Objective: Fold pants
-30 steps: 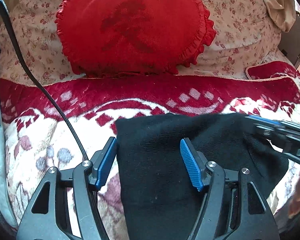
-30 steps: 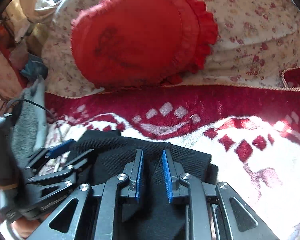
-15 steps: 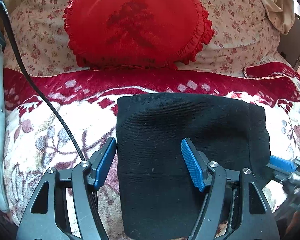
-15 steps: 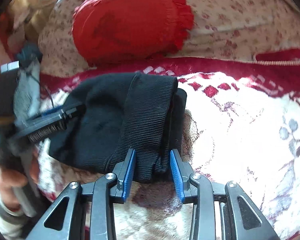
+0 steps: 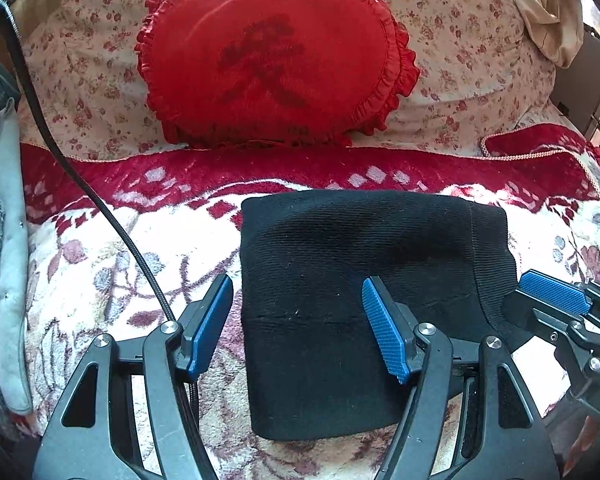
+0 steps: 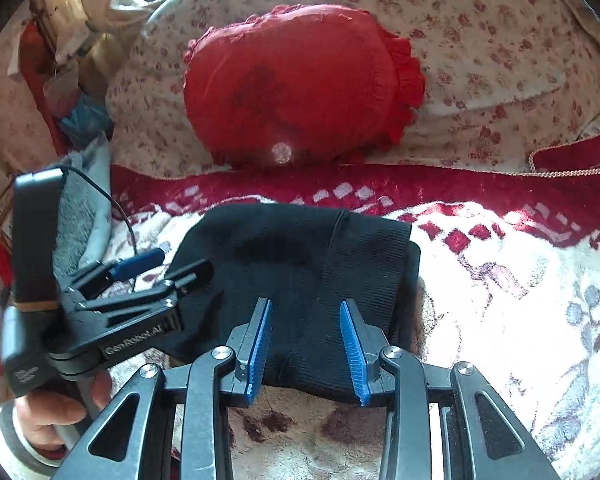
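where the blanket [image 5: 112, 248] spreads, red cushion [image 5: 276, 64] behind, floral bedding [image 5: 460, 40]

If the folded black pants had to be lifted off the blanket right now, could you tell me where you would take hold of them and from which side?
I would grip the ribbed band of the black pants at its near edge, coming from the near side. There the stacked layers end in a thick edge facing the right gripper, whose fingers already straddle it. The far edge looks like a smooth fold lying flat on the blanket.
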A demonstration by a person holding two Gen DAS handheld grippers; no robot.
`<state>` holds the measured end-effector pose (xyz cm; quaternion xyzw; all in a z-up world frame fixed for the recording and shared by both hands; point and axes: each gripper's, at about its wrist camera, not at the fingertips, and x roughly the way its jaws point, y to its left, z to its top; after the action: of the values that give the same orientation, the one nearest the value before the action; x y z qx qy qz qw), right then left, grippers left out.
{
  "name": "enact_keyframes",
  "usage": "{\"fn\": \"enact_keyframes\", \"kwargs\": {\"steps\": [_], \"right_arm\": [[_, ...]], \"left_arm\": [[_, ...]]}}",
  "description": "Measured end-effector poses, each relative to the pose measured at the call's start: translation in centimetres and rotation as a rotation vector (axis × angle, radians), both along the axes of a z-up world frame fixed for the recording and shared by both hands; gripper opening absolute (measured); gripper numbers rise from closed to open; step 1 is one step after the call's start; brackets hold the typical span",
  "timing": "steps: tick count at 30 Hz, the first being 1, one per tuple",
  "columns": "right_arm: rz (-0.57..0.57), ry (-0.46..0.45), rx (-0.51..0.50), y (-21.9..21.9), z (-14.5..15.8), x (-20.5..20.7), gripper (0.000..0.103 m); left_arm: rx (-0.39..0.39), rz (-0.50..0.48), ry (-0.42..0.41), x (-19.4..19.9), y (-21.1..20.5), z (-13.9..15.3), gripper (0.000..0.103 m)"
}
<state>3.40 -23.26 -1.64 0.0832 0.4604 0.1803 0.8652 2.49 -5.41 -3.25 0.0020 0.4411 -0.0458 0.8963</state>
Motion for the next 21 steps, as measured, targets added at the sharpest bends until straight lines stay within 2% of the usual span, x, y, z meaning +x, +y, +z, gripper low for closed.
{"fn": "enact_keyframes", "kwargs": {"steps": [12, 16, 21], "right_arm": [[-0.028, -0.001, -0.062, -0.5, 0.0, -0.6, 0.036], [-0.066, -0.004, -0.077, -1.0, 0.0, -0.5, 0.040], [-0.068, 0.004, -0.067, -1.3, -0.2, -0.3, 0.041]], "left_arm": [[-0.010, -0.013, 0.021, -0.1, -1.1, 0.0, 0.067], [0.001, -0.021, 0.002, -0.5, -1.7, 0.2, 0.067], [0.013, -0.021, 0.003, -0.6, -1.9, 0.3, 0.067]]}}
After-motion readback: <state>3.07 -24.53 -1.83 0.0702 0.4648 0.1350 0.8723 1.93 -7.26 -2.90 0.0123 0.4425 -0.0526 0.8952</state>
